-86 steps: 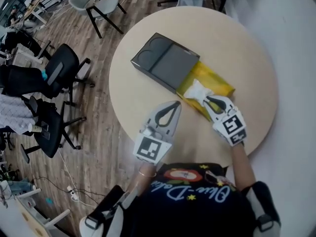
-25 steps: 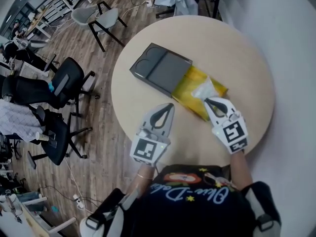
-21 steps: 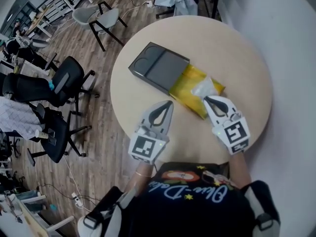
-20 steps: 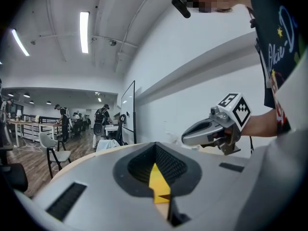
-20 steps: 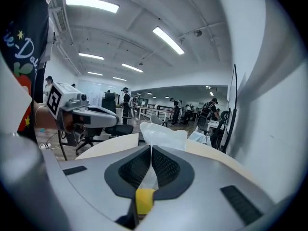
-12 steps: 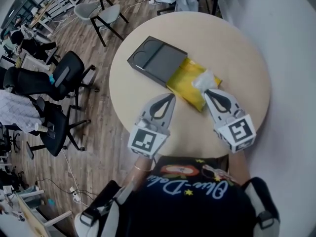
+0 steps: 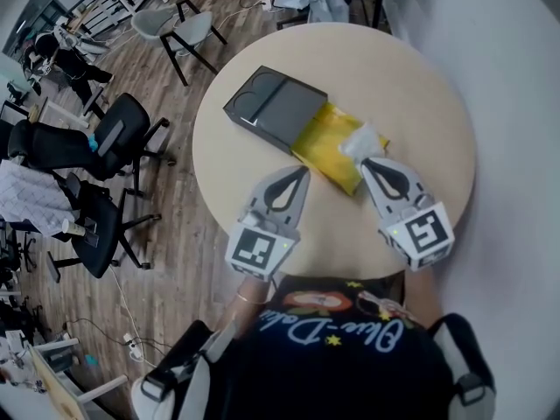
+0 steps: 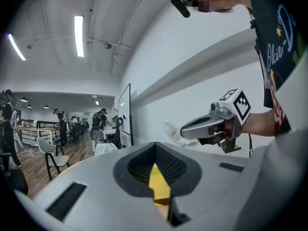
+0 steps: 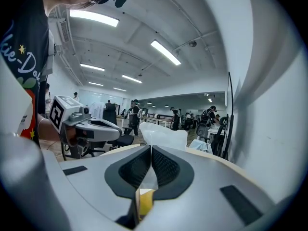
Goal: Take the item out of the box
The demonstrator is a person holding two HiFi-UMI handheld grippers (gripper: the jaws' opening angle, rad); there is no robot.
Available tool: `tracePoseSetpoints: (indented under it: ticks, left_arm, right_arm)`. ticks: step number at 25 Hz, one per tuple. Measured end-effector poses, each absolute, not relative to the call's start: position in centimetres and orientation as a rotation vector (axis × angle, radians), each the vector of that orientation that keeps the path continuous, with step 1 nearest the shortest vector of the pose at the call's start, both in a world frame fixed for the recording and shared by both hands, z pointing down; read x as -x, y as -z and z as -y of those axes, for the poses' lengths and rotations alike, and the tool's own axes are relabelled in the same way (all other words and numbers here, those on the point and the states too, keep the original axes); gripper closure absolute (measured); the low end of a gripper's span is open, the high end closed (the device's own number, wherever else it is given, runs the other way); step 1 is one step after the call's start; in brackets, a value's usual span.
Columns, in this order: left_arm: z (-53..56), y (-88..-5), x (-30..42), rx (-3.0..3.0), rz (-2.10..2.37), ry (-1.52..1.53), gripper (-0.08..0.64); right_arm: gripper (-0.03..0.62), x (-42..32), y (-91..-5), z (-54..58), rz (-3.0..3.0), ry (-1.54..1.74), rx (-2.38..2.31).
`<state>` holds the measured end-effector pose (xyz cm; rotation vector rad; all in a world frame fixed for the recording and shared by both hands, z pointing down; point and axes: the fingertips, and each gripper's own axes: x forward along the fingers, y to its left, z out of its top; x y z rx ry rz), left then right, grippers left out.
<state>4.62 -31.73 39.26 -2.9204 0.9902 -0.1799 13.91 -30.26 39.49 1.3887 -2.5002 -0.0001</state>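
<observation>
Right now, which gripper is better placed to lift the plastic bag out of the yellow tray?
Right. The right gripper is shut on the plastic bag over the yellow tray; the left gripper is shut on nothing, off to the tray's side.

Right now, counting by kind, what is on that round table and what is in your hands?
Dark box: 1
Yellow inner tray, slid partly out of the box: 1
White plastic bag: 1
Grippers: 2 (left gripper shut on nothing, right gripper shut on the bag)
Total: 5
</observation>
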Motion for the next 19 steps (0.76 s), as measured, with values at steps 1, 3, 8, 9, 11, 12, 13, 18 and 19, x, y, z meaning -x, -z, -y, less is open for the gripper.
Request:
tracePoseSetpoints:
  ticks: [1, 3, 8, 9, 11, 12, 13, 18, 19]
  left_arm:
    - [31.7, -39.3, -4.6, 2.919, -0.990, 0.181, 0.574]
    - [31.7, -39.5, -4.5, 2.919, -0.991, 0.184, 0.574]
    - [31.8, -39.4, -4.1, 2.917, -1.012, 0.179, 0.574]
    - [31.9, -39.3, -3.9, 2.913, -1.015, 0.178, 0.574]
    - [31.9, -39.2, -3.7, 2.907, -1.018, 0.182, 0.574]
    - [31.9, -39.2, -3.6, 2.905, -1.019, 0.185, 0.574]
    - [31.9, -39.1, -3.6, 2.905, -1.020, 0.186, 0.574]
    - [31.8, -39.1, -3.6, 2.902, -1.015, 0.190, 0.574]
    - [31.8, -39.1, -3.6, 2.903, -1.015, 0.190, 0.574]
  right_arm:
    - [0.584, -13.9, -39.5, 30.3, 2.501, 0.000, -1.390]
    - [0.585, -13.9, -39.5, 30.3, 2.504, 0.000, -1.393]
    - [0.584, -13.9, -39.5, 30.3, 2.500, 0.009, -1.387]
    - [0.586, -13.9, -39.5, 30.3, 2.499, 0.011, -1.385]
    - [0.585, -13.8, -39.5, 30.2, 2.497, 0.013, -1.382]
    - [0.584, -13.8, -39.5, 30.2, 2.498, 0.016, -1.382]
    - [0.585, -13.8, -39.4, 30.2, 2.499, 0.018, -1.382]
    - [0.586, -13.7, -39.3, 30.2, 2.501, 0.018, -1.384]
    - [0.584, -13.7, -39.3, 30.2, 2.501, 0.018, -1.384]
